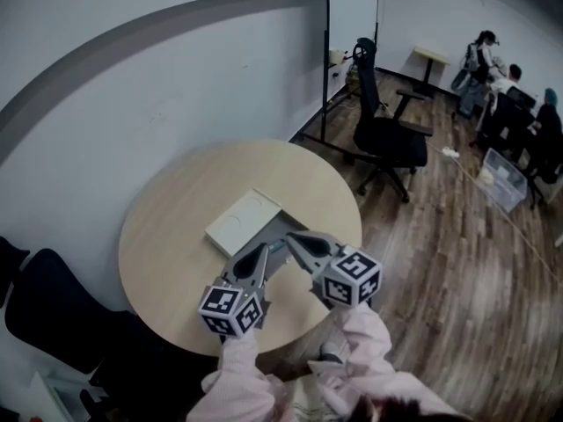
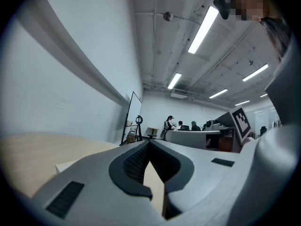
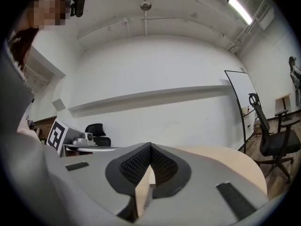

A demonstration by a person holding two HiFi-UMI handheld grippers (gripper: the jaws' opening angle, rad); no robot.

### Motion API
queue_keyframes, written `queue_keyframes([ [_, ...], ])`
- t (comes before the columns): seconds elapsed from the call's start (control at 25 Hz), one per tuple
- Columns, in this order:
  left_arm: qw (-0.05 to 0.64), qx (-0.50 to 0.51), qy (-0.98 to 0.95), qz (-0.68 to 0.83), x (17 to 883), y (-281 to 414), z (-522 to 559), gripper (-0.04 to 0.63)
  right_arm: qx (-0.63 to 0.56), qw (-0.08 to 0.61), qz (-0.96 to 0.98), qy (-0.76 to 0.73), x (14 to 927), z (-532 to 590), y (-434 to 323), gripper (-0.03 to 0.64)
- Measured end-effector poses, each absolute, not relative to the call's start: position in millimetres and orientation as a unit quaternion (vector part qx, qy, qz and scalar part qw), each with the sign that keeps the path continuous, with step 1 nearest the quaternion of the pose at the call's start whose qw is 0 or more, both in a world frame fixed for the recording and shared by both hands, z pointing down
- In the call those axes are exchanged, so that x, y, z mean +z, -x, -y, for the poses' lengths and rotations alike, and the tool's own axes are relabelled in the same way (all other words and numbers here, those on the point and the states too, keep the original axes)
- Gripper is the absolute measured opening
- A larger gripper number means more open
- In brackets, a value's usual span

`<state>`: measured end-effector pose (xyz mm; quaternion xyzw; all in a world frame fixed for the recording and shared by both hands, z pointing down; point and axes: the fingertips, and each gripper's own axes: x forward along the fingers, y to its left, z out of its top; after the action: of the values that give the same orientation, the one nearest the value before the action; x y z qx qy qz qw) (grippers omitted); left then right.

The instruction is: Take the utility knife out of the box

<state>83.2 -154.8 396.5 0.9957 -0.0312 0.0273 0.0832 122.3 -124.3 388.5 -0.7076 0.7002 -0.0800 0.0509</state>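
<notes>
The round pale-wood table [image 1: 167,236] fills the space in front of me. The flat white rectangular box [image 1: 244,222] lies near its middle, lid shut as far as I can see. Its long axis runs on a slant in the head view, from near-left to far-right, so one long edge faces me.

My left claw [image 1: 262,251] is clenched on nothing, its tips meeting with only tabletop showing behind them. It points level across the table, just beside that near long edge. In its own view the box shows only as a pale edge low on the left, so the box lies ahead and to the left of its tips.

My right claw [image 1: 291,236] is clenched and empty too. It sits off the box's right-hand short end, angled in towards it, and I judge it slightly farther from the lid.

I cannot see the utility knife in any view, so I take it to be inside the box. My next move depends on that near long edge. I judge that the left claw is better placed to steady or lift there, and that both claws must open first.
</notes>
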Motion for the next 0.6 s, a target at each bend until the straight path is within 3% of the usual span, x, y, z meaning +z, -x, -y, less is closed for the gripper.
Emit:
queue_keyframes([
  [0.6,0.111,0.019,-0.980,0.163,405,-101,181,0.006,-0.117,0.018,-0.786,0.607,404,155,-149,-0.003],
])
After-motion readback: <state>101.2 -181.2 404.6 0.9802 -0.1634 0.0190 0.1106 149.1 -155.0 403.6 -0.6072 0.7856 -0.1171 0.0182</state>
